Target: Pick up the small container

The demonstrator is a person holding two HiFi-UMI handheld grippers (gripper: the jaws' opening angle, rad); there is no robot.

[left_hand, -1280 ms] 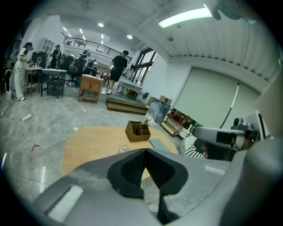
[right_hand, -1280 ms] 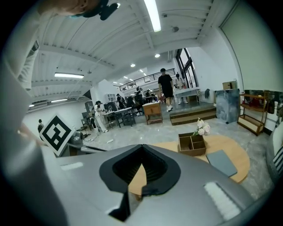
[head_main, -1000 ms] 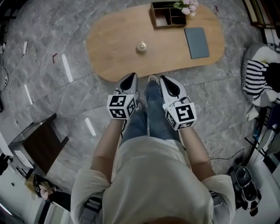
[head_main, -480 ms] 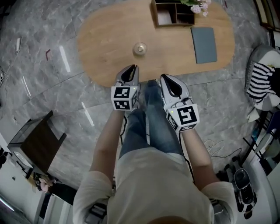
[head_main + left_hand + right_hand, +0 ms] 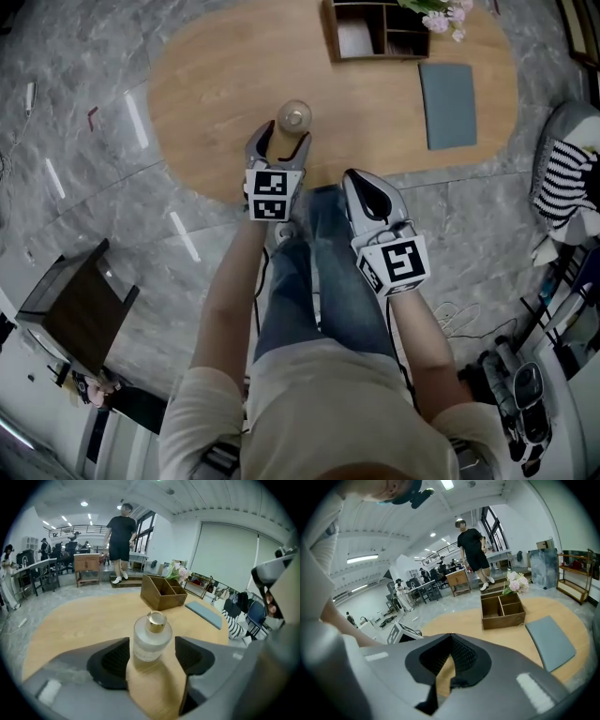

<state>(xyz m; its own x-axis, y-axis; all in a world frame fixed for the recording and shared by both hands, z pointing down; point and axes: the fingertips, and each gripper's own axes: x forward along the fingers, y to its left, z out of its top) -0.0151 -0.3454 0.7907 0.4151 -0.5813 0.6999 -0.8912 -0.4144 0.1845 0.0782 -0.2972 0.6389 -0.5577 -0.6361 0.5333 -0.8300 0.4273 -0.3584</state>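
The small container, a frosted glass bottle with a gold cap point(image 5: 293, 117), stands upright on the oval wooden table point(image 5: 206, 84) near its front edge. My left gripper point(image 5: 280, 142) reaches over that edge, its jaws opening. In the left gripper view the bottle point(image 5: 151, 638) sits at the mouth of the left gripper point(image 5: 151, 660), with a gap to the pad on each side. My right gripper point(image 5: 367, 186) hangs back over the person's legs, short of the table. In its own view the right gripper point(image 5: 451, 638) is shut, with nothing in it.
A wooden compartment box point(image 5: 375, 33) with pink flowers point(image 5: 441, 14) stands at the table's far side, and a grey flat pad point(image 5: 448, 105) lies to its right. A dark side table point(image 5: 75, 314) stands at the left; striped cloth point(image 5: 562, 178) lies at the right. People stand far behind.
The person has stepped up to the table. My left gripper has moved forward over the edge and opened from shut, with the bottle now at its mouth. The right gripper stayed shut.
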